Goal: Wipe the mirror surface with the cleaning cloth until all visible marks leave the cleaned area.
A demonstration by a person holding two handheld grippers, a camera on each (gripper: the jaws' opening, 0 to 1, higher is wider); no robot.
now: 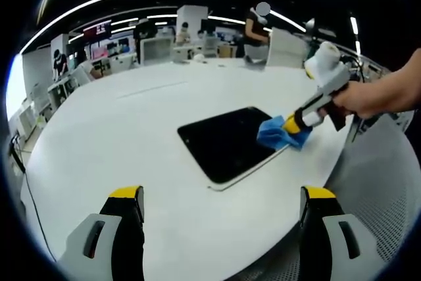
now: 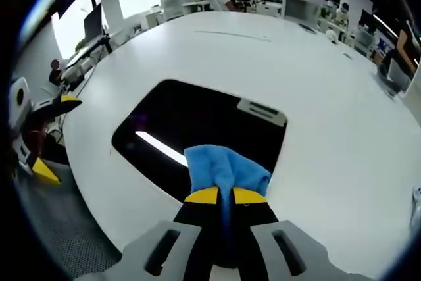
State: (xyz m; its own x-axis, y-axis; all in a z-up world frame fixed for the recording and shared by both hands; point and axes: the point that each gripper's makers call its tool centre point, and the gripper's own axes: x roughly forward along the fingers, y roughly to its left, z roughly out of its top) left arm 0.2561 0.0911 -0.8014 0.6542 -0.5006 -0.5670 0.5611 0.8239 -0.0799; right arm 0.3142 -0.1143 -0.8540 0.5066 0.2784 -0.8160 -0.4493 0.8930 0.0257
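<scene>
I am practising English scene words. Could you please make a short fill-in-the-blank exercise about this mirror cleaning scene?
1. The right tongs are shut on a cloth whose colour is ____.
2. The cloth is pressed on the ____, which lies flat.
3. The table under it is ____ in colour.
4. The left tongs are ____ and hold nothing.

Missing words: blue; mirror; white; open

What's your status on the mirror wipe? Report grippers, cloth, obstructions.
Right gripper shut on blue cloth, cloth pressed at mirror edge. Left gripper open, holding nothing, back from the mirror. White table around it, nothing blocking.
</scene>
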